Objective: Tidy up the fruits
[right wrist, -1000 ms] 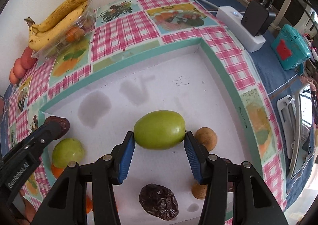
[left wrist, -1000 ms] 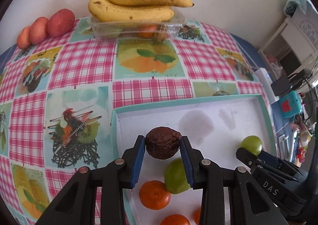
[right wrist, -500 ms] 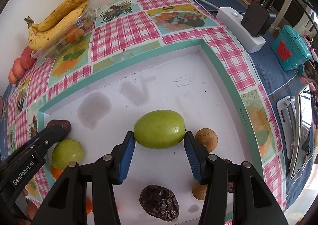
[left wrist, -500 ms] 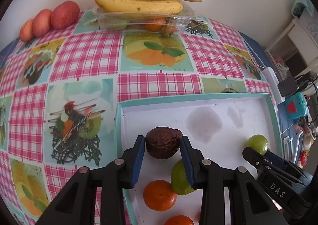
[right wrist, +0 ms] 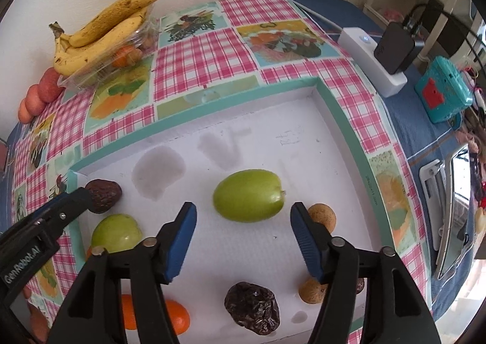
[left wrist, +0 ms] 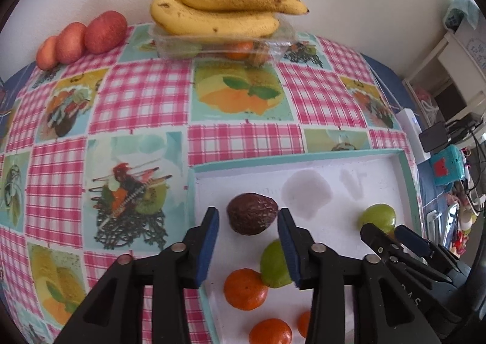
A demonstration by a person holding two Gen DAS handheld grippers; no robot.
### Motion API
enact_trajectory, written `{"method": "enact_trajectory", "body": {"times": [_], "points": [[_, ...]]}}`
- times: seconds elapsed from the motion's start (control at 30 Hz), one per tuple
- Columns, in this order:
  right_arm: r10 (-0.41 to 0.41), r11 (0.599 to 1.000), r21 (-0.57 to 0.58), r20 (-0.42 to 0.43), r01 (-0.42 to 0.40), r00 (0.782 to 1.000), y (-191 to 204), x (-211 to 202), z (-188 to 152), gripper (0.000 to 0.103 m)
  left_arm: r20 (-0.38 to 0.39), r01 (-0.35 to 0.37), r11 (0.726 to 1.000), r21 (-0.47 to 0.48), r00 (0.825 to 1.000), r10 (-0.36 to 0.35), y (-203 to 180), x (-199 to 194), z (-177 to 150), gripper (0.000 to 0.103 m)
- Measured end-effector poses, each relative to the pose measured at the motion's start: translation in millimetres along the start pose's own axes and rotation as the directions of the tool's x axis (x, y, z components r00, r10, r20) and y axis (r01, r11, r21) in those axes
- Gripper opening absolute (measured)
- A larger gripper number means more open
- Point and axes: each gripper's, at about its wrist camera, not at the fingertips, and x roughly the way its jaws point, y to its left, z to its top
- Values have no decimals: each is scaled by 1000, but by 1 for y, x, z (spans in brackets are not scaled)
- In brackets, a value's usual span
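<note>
Left tool (left wrist: 247,234): pads apart, dark wrinkled fruit (left wrist: 252,214) lying loose between them.
Right tool (right wrist: 243,236): pads apart around green fruit (right wrist: 248,195), not touching.

wrinkled matt dark fruit (left wrist: 252,214); smooth glossy green fruit (right wrist: 248,195); clear plastic punnet (left wrist: 224,47); glossy checked tablecloth (left wrist: 136,101).

a home: fruit-print tablecloth (left wrist: 145,101), bananas (left wrist: 218,14), charger (right wrist: 395,49) by white shelving (left wrist: 455,70).
</note>
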Motion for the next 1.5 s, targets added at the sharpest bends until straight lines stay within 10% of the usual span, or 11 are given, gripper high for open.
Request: {"method": "enact_trajectory", "body": {"times": [0.47,1.07,1.5], "points": [[-7,995,-96,61,13,998,28,-16,-3,86,50,-181,977,-112,981,188,50,-22,-2,103],[55,990,-132,116,-40,992,52,-39,-17,86,130,-320,944,-82,936,328,70,-44,-15,103],[73,981,-188,122,-49,990,69,-64,-51,86,201,-554,826,-102,802,563,61,-87,-54,103]]}}
